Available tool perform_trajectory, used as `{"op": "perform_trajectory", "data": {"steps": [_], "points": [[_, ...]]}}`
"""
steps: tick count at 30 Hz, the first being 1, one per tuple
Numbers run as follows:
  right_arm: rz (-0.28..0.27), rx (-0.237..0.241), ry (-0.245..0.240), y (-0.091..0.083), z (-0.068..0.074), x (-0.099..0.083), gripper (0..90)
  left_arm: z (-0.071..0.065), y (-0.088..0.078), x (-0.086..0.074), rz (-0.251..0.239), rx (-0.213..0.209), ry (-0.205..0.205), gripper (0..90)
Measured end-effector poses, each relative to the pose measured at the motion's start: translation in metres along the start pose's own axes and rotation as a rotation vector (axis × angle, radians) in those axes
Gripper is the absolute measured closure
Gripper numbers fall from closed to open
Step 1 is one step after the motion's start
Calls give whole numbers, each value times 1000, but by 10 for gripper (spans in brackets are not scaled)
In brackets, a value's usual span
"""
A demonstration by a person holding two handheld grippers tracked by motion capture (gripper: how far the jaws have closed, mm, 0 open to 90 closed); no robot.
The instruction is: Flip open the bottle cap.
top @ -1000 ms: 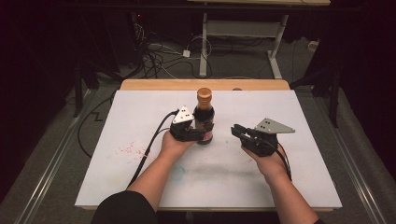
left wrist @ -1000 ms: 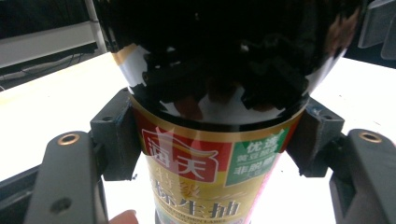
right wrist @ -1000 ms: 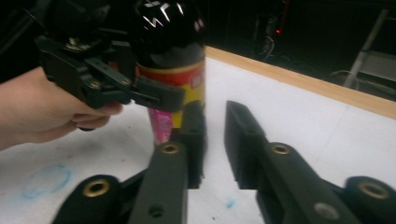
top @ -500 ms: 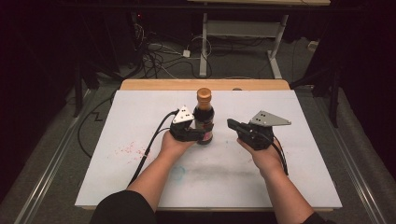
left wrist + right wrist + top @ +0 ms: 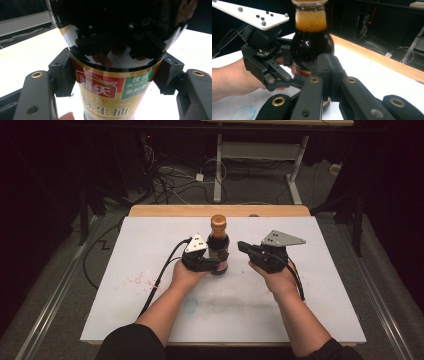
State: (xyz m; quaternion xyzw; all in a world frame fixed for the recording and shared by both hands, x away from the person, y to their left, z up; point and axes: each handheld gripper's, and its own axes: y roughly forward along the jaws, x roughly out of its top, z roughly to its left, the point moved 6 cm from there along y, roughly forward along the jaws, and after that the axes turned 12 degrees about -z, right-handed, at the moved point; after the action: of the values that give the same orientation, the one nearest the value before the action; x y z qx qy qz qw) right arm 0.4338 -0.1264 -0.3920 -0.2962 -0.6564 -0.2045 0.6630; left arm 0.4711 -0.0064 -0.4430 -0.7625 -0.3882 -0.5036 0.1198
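The bottle [image 5: 218, 245] stands upright near the table's [image 5: 325, 315] far edge, pinched at its label by the left gripper [image 5: 216, 265]. The right gripper [image 5: 243, 246] hovers just beside it, jaws pressed together, empty.

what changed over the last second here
The right gripper moved in from the right toward the bottle and a little up; its jaws closed the last bit, empty, and now stand shut, short of the bottle. The left gripper stayed clamped on the bottle's lower body, and the bottle stayed upright on the table.
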Motion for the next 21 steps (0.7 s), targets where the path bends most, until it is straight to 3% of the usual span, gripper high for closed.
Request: {"op": "perform_trajectory", "data": {"steps": [10,21], "points": [[-3,6,14,1,-2,10,900,-1,0,0,4,5,6,286],[-5,27,-17,6,2,26,900,-1,0,0,-4,9,2,286]]}}
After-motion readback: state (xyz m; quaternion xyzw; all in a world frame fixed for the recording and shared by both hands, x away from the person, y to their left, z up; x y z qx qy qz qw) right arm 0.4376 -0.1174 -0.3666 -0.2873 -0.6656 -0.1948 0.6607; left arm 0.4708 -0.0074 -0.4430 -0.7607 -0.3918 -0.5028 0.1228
